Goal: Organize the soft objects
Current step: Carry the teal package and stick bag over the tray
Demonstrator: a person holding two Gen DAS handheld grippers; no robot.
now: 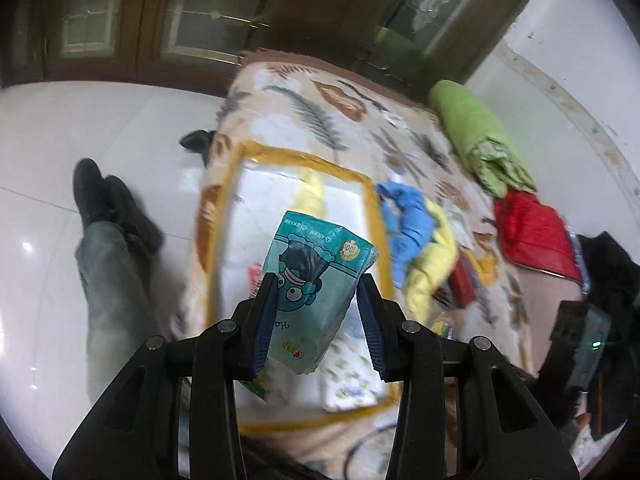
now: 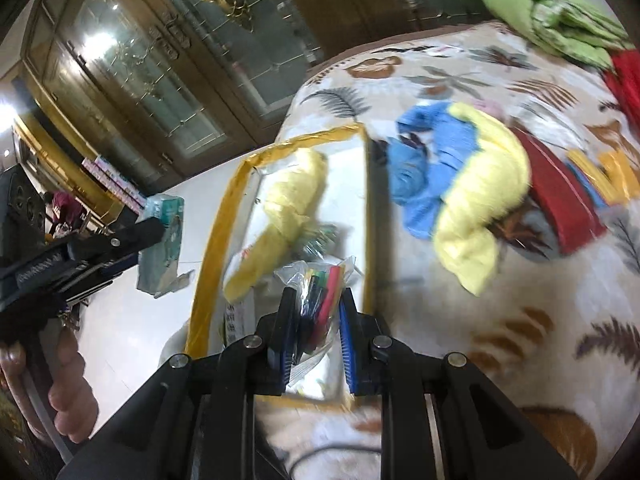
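My left gripper is shut on a teal tissue pack with a cartoon face, held above a clear storage bag with a yellow border that lies on the leaf-patterned blanket. The same tissue pack and left gripper show at the left of the right wrist view. My right gripper is shut on a small clear bag of coloured pens, over the storage bag's near end. A yellow cloth lies inside the storage bag. Blue cloth and another yellow cloth lie beside it.
A green folded blanket and a red item lie at the bed's far side, with a dark red flat box near the cloths. The person's leg and black shoe stand on the white tiled floor. A wooden glass-door cabinet lines the wall.
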